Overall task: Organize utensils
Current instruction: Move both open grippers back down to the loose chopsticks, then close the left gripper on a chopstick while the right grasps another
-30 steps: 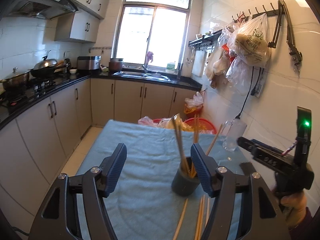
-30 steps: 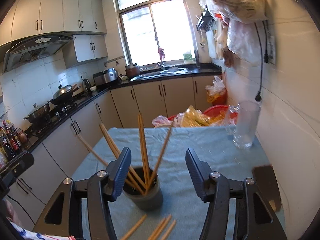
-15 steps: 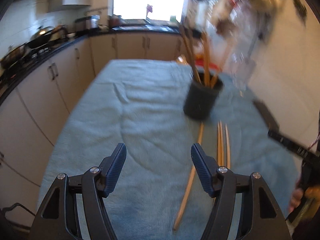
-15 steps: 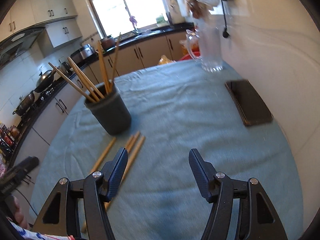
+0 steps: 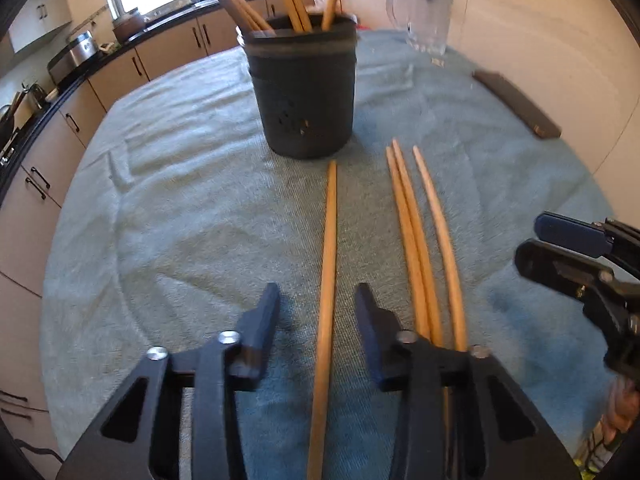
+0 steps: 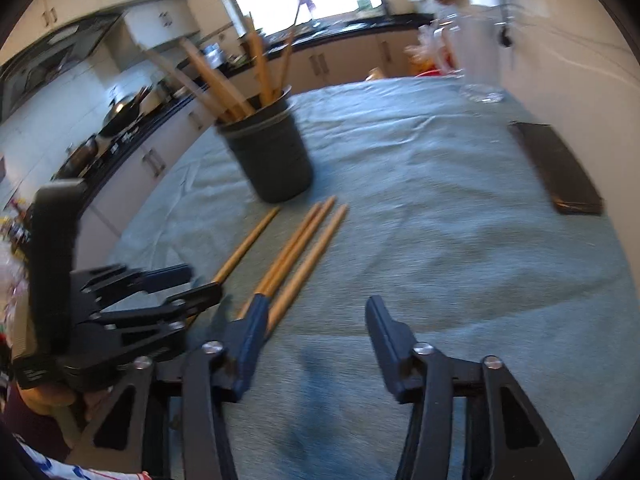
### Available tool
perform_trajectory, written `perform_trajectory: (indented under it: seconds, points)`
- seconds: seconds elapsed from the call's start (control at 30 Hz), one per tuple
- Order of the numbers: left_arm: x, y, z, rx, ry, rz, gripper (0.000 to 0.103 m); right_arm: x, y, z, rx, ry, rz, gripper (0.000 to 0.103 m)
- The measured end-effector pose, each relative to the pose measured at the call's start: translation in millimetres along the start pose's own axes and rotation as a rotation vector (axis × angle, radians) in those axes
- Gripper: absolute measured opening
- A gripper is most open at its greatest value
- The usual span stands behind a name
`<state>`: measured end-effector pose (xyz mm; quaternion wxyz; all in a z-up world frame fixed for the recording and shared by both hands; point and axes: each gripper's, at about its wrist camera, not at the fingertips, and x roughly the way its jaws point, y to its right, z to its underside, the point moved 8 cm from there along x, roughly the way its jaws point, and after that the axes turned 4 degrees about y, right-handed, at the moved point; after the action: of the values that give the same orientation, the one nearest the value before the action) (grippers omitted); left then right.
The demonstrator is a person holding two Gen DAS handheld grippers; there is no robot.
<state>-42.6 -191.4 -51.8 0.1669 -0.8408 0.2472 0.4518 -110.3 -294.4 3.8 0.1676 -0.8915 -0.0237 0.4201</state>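
A dark grey utensil cup point(image 5: 304, 92) holding several wooden chopsticks stands on the blue-grey cloth; it also shows in the right wrist view point(image 6: 272, 152). Several loose chopsticks lie in front of it. My left gripper point(image 5: 318, 304) is open, low over the cloth, its fingers on either side of a single chopstick point(image 5: 328, 248) without touching it. Three more chopsticks point(image 5: 420, 232) lie to its right. My right gripper point(image 6: 316, 316) is open and empty, with those three chopsticks point(image 6: 300, 248) by its left finger. The left gripper shows at the left of the right wrist view point(image 6: 184, 284).
A clear glass pitcher point(image 5: 424, 20) stands at the far right of the table by the tiled wall. A dark flat rectangular object point(image 6: 556, 172) lies on the cloth at the right. Kitchen cabinets and counters run along the left and back.
Both grippers have dropped from above the cup to just over the cloth. The left gripper has narrowed and now straddles the single chopstick.
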Motion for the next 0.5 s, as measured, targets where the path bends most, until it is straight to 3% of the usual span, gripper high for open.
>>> perform_trajectory:
  seconds: [0.07, 0.13, 0.37, 0.5]
  points:
    - [-0.9, 0.2, -0.1, -0.015, 0.004, 0.015, 0.021, 11.4, -8.9, 0.8, -0.018, -0.024, -0.013, 0.04]
    - [-2.8, -2.0, -1.6, -0.035, 0.006, 0.018, 0.01, 22.8, -13.2, 0.7, -0.033, -0.043, -0.006, 0.039]
    - [-3.6, -13.2, -1.2, -0.182, 0.005, 0.083, 0.008, 55.0, -17.3, -2.0, -0.081, -0.1, 0.083, 0.02]
    - [-4.2, -18.0, 0.4, -0.257, -0.007, 0.115, 0.008, 59.6, -15.9, -6.3, -0.096, -0.109, 0.11, 0.016]
